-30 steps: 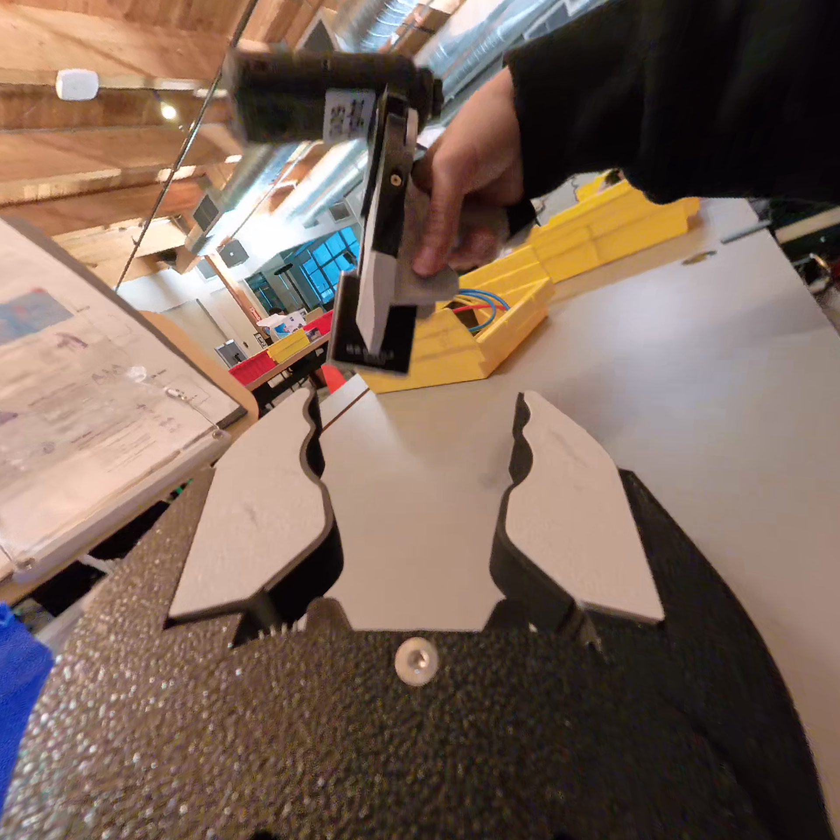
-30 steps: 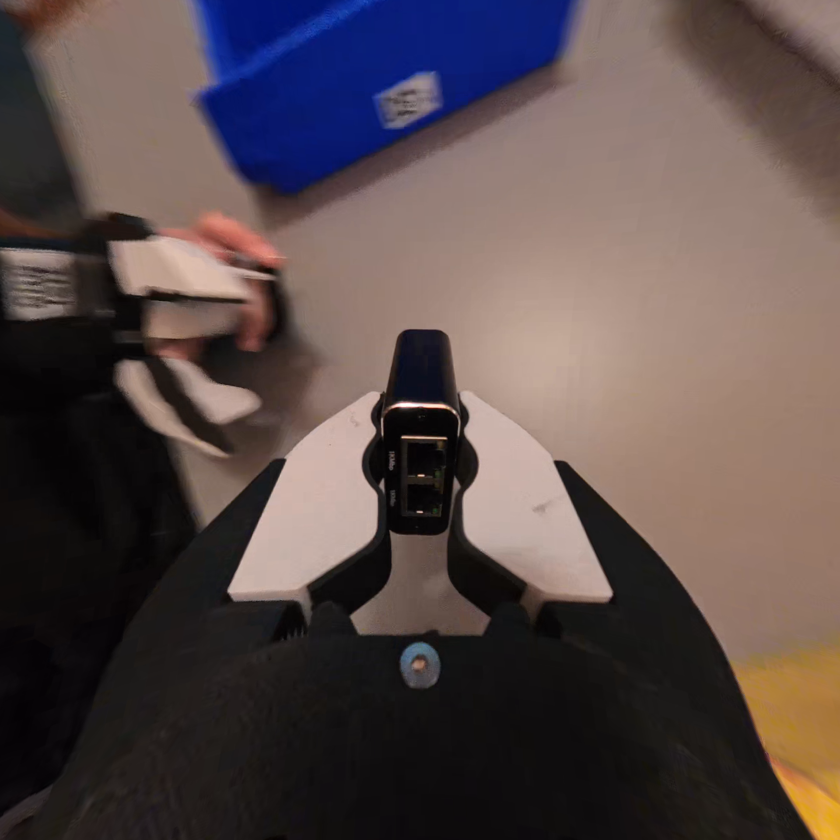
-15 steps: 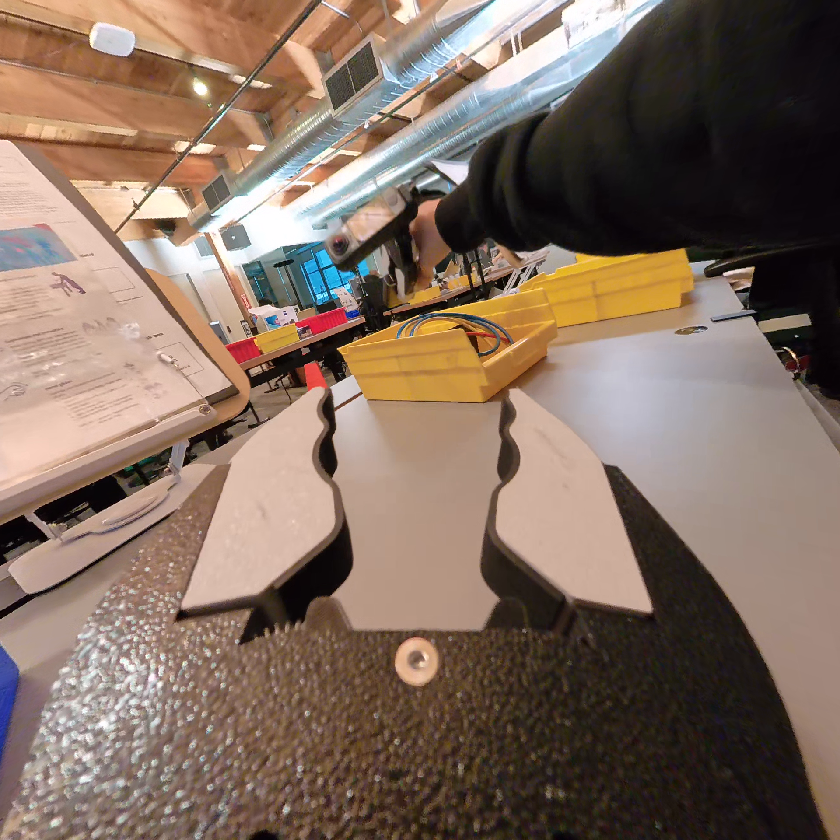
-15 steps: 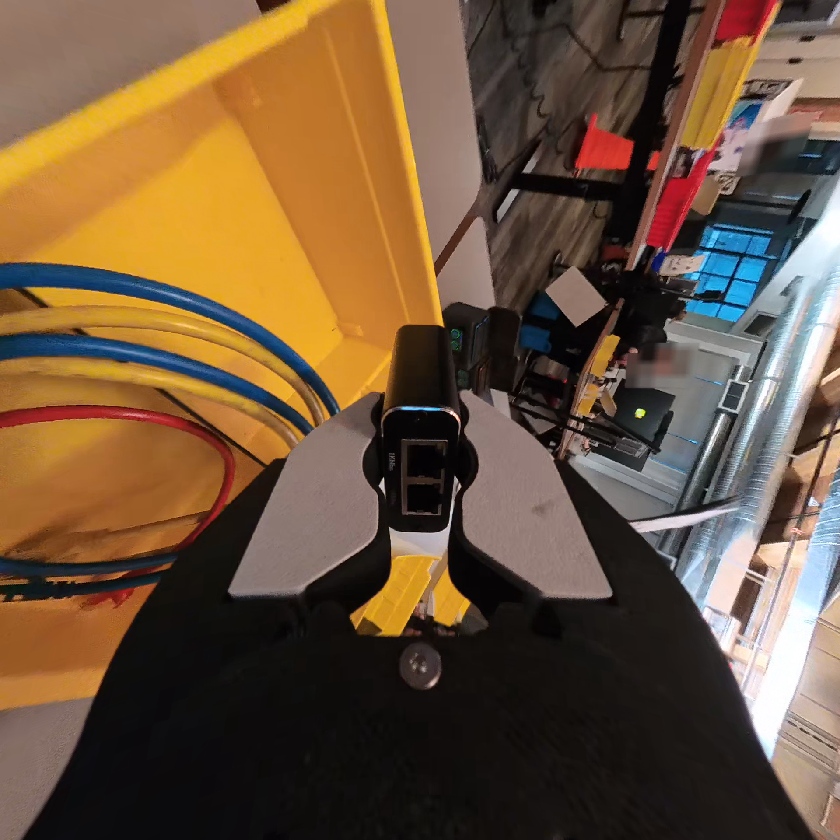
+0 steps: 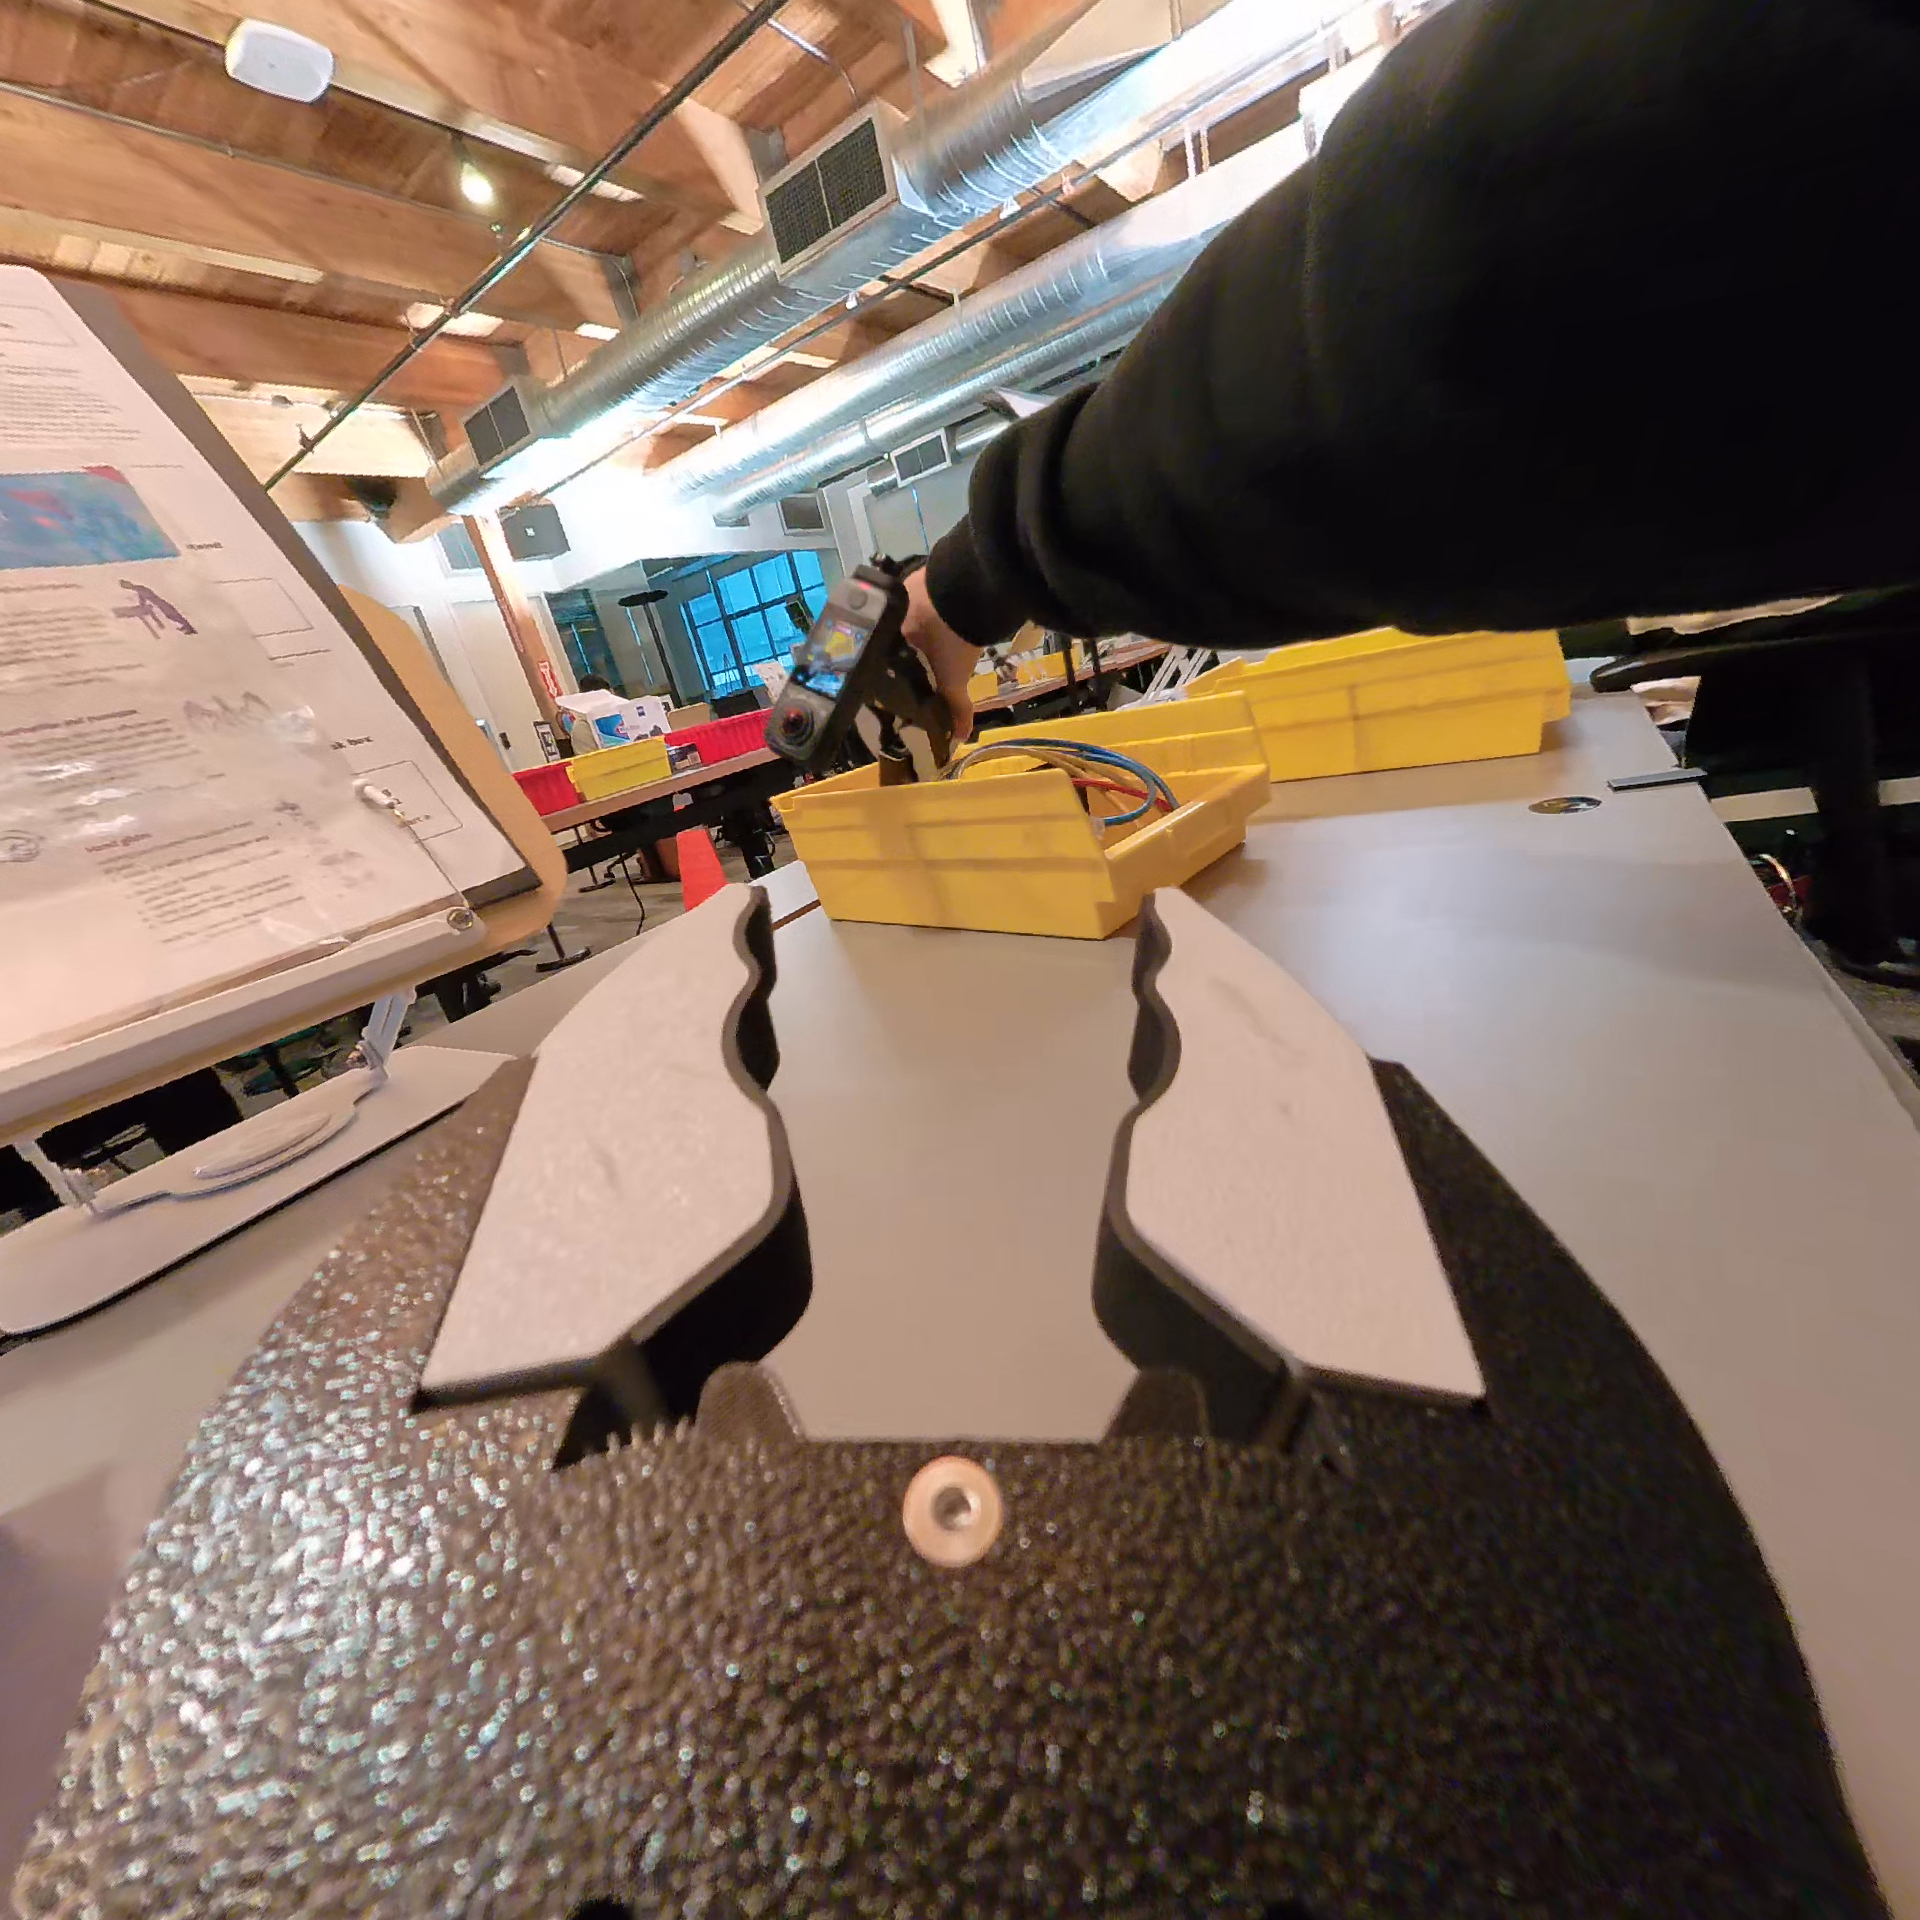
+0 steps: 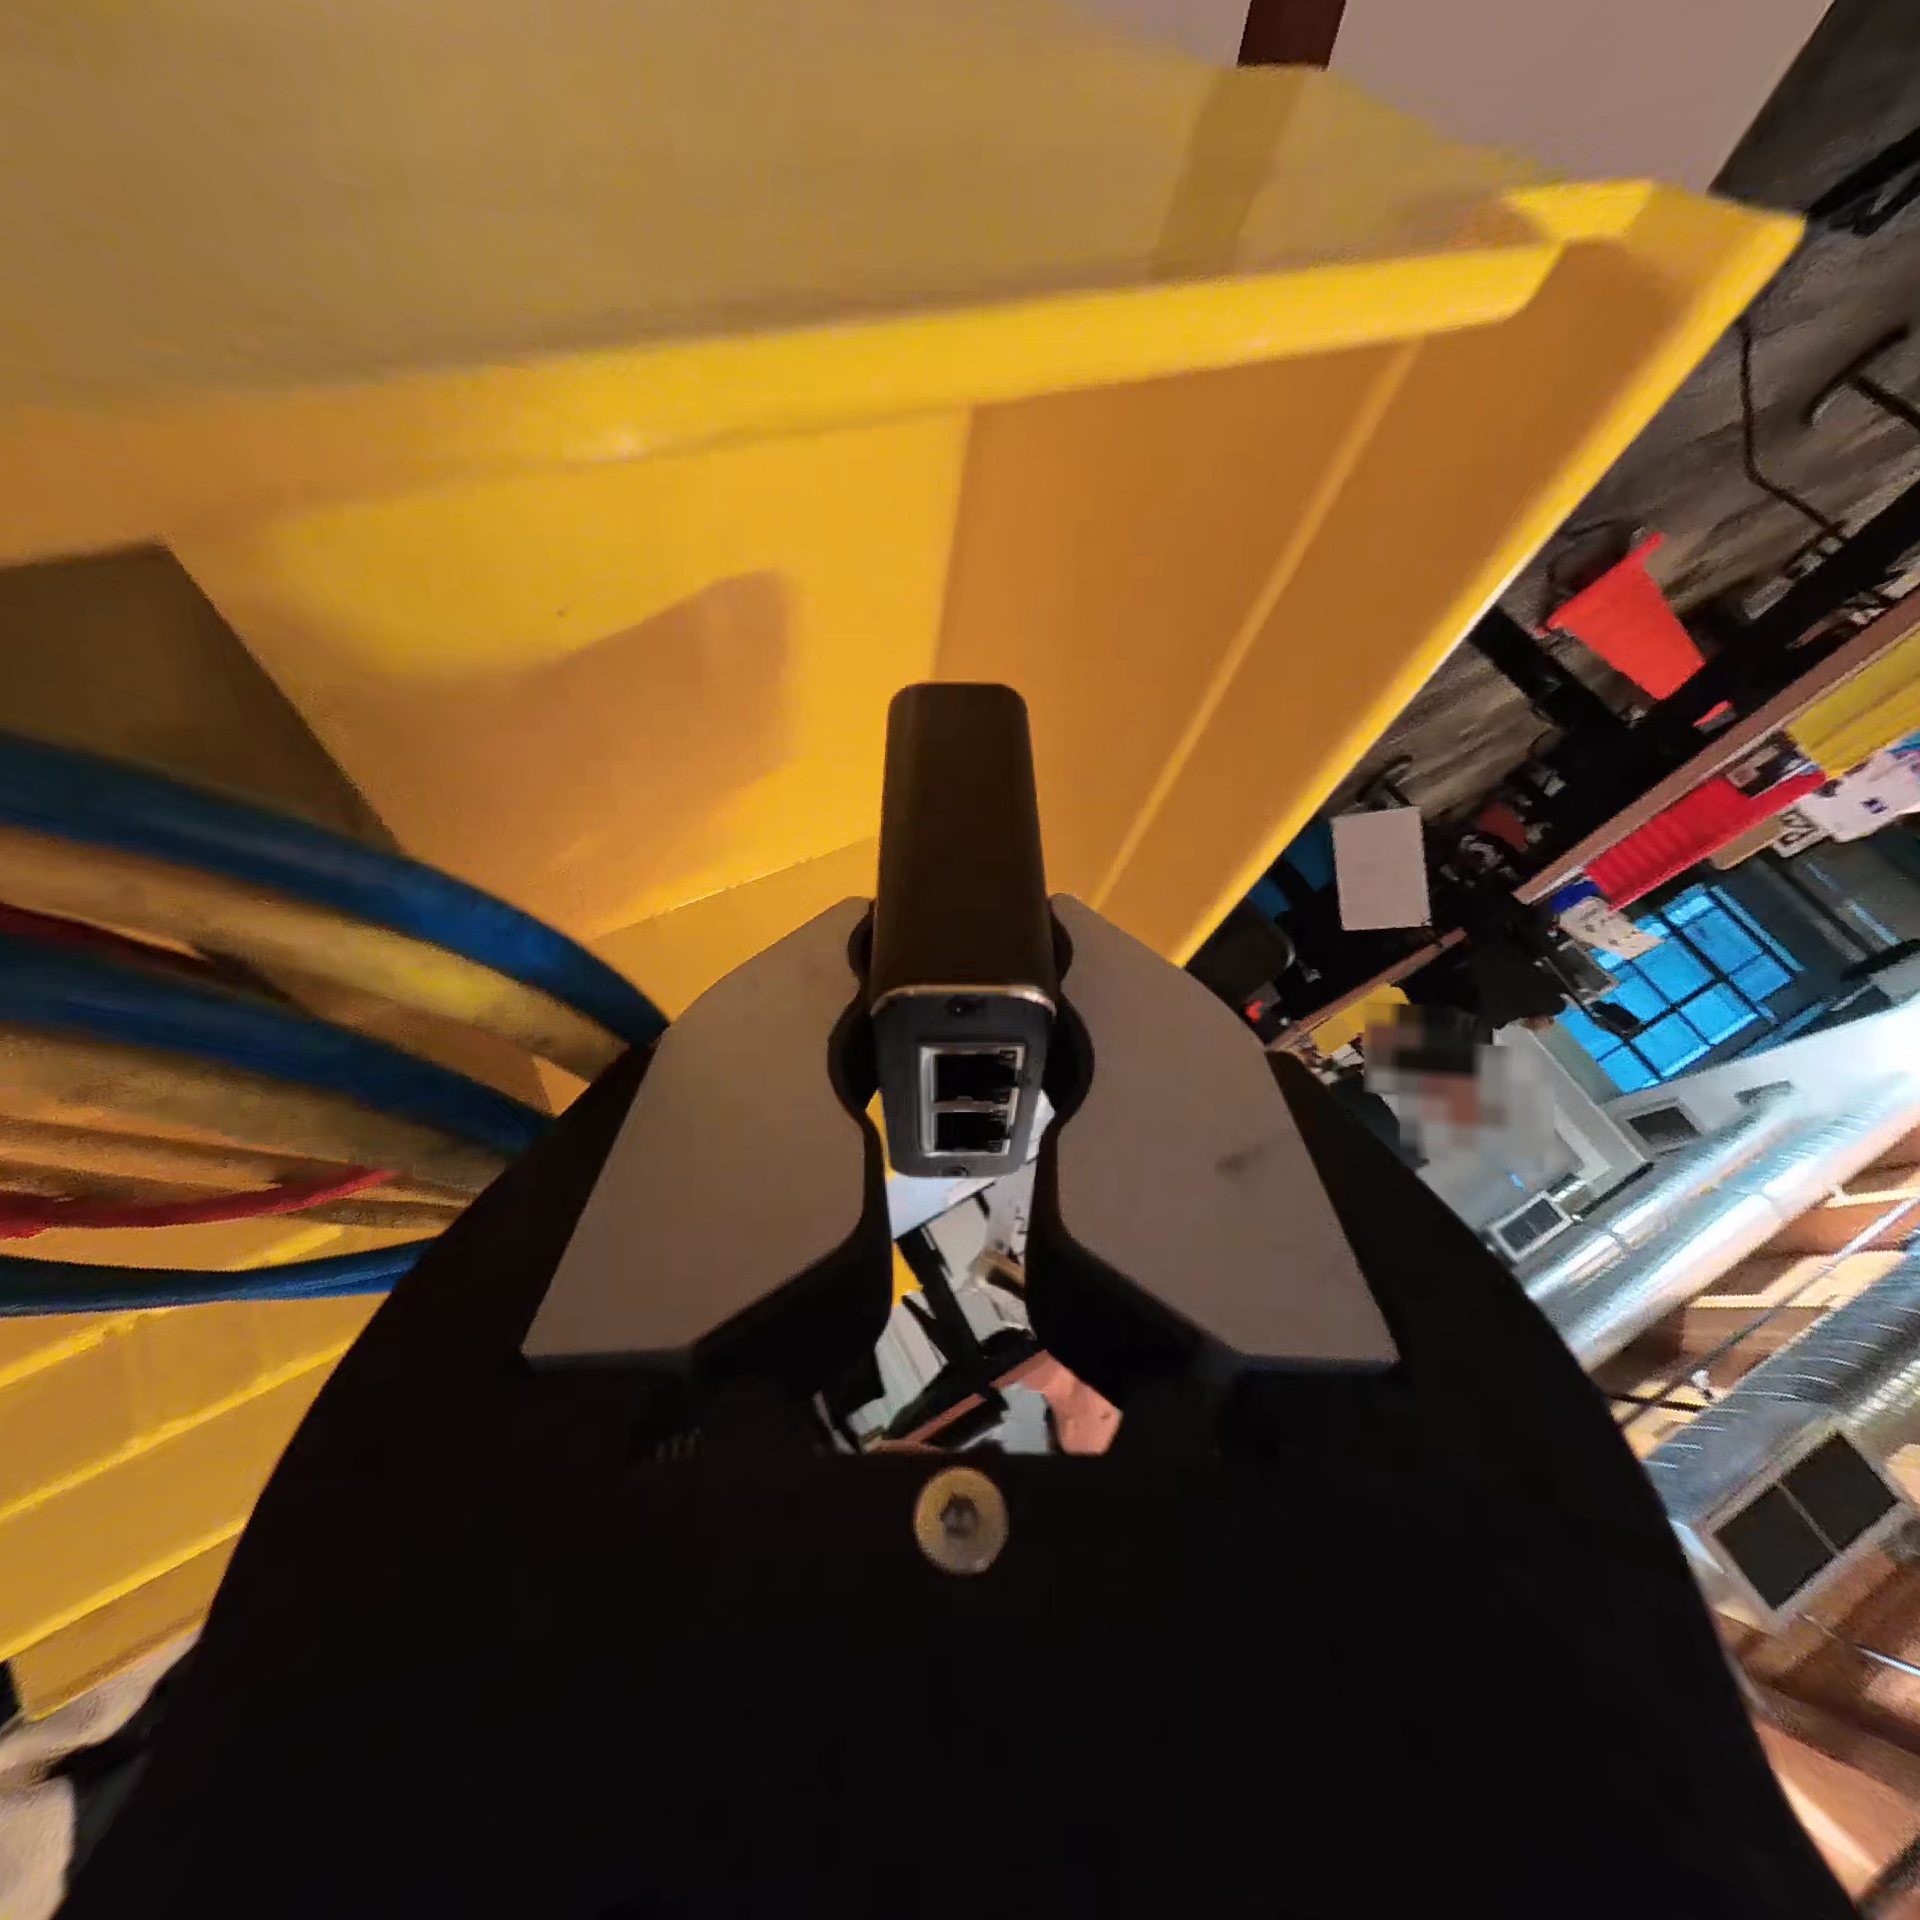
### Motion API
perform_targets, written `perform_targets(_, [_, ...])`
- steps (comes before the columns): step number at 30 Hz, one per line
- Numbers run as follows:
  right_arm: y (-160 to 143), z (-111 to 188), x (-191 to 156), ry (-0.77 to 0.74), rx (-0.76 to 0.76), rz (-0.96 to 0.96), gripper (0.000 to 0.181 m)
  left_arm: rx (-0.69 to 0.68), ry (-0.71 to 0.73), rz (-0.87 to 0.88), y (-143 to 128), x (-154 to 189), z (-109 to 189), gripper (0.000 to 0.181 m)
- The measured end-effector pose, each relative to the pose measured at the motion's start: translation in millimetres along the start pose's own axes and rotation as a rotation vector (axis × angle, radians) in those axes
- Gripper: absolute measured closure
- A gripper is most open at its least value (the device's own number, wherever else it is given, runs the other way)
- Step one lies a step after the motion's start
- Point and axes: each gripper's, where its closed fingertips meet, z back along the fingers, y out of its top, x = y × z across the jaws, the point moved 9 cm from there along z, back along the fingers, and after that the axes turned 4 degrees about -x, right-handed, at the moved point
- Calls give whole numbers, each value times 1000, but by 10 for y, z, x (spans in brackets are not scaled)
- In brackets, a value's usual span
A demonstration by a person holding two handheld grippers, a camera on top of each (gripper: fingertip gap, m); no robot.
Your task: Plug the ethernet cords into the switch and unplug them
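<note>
Left gripper (image 5: 951,1081): open, nothing between its fingers; it hangs low over the grey table (image 5: 1403,935), which shows through the gap.
Right gripper (image 6: 958,1023): closed on the switch (image 6: 958,914), one finger on each side of its body.
Switch: a small black box held lengthwise between the right gripper's fingers, sticking out past the fingertips; its near end with two empty sockets, one above the other, faces back toward the camera.
Bin (image 6: 1143,582): yellow plastic, right in front of the right gripper; the far end of the switch points into it, toward an inner corner. Whether the switch touches the bin cannot be told.
Cords (image 6: 343,935): blue, yellow and red loops lying in the bin, to the left of the right gripper's fingers; none is plugged into the switch.
Seen from the left gripper: the same bin (image 5: 997,852) stands on the table straight ahead, beyond the fingertips, with the cords (image 5: 1081,774) arching above its rim; the right gripper (image 5: 904,748) dips into it at its far left end, held by a hand (image 5: 940,665) in a black sleeve (image 5: 1403,364) that reaches in from the upper right.
Left of the left gripper: a tilted stand with a printed sheet (image 5: 156,675), its foot on the table.
Farther right ahead: more yellow bins (image 5: 1403,696) on the table.
</note>
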Motion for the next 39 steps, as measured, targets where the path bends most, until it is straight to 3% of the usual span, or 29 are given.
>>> perform_targets(6, [-18, 71, 4, -50, 40, -66, 144, 19, 22, 48, 13, -31, 31, 121])
perform_targets(11, [-241, 279, -44, -141, 96, -179, 132, 29, 14, 54, 17, -26, 37, 121])
perform_targets(14, [-554, 525, -153, -257, 70, -454, 125, 20, 17, 1, 16, 8, 38, 121])
perform_targets(17, [-822, 872, -708, -196, 190, -782, 112, -2, 11, -57, 13, 60, 22, 122])
perform_targets(22, [-957, 1383, -2165, -39, 702, -1167, 99, -122, 20, -95, -14, 150, -149, 123])
perform_targets(26, [-919, 1454, -2994, -1, 828, -1307, 85, -343, 78, 76, -86, 190, -702, 122])
perform_targets(29, [-964, 1426, -3318, -19, 864, -1477, 83, -432, 41, 178, -81, 303, -1309, 105])
perform_targets(33, [-1116, 1434, -3364, 0, 933, -1607, 83, -461, 22, 214, -67, 431, -2206, 99])
perform_targets(35, [-1206, 1472, -3354, -62, 944, -1650, 85, -514, 56, 241, -124, 476, -2605, 96])
perform_targets(39, [-1279, 1502, -3387, -53, 978, -1633, 88, -626, 101, 262, -260, 569, -3108, 97])
